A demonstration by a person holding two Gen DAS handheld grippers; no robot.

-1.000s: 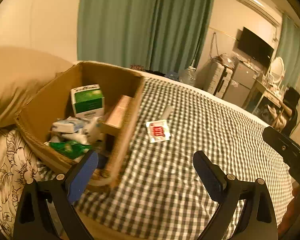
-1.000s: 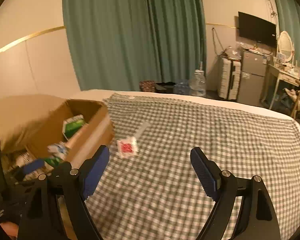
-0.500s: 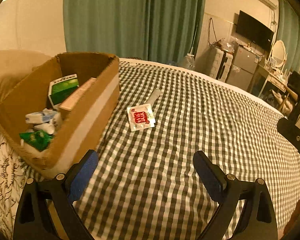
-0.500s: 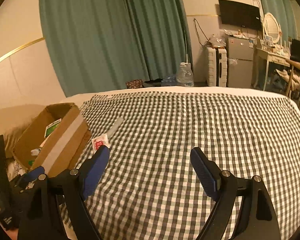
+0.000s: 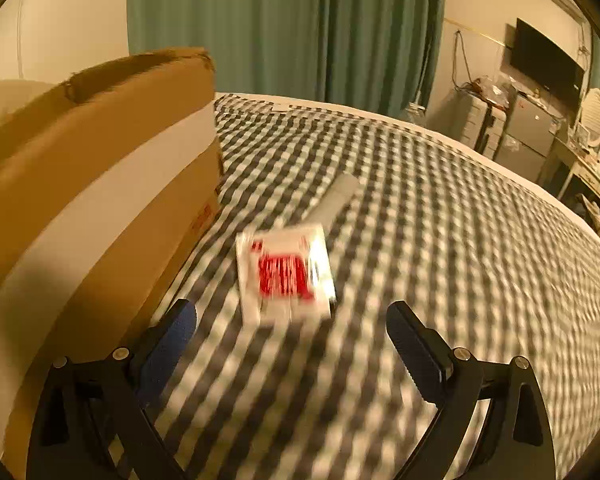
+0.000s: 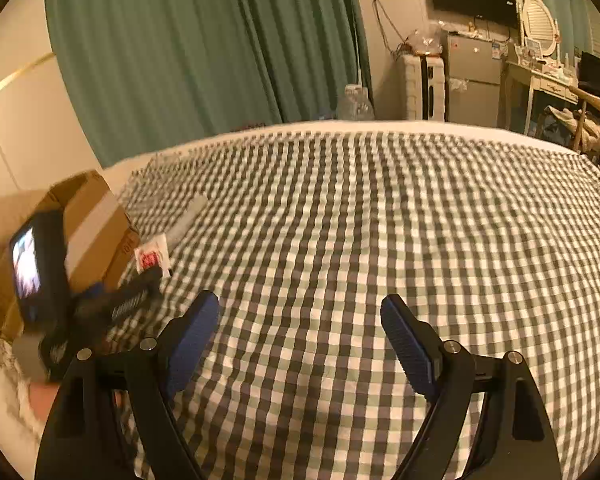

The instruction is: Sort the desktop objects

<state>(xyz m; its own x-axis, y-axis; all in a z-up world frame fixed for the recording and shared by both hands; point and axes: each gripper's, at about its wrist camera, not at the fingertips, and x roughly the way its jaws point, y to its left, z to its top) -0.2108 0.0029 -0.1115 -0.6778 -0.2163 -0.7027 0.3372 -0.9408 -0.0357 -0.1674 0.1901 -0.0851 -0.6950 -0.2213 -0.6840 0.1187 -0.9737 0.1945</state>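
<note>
My left hand-held gripper (image 5: pixel 292 344) is spread wide and empty, low over the bed (image 5: pixel 460 264), with the packet (image 5: pixel 286 274) just ahead at twelve o'clock, lying flat on the checked cover. Beyond it, at about one o'clock, lies a pale tube (image 5: pixel 336 198), near the packet's far edge. The box (image 5: pixel 100 208) stands close at nine o'clock. My right hand-held gripper (image 6: pixel 300 338) is also spread, holding nothing, over bare cover; from it the packet (image 6: pixel 152 256) sits at ten o'clock. I judge the risk is the packet: thin and flat on soft bedding, it may slide or the fingers (image 5: pixel 414 354) may pinch cloth instead. The left finger could also snag the box wall.
</note>
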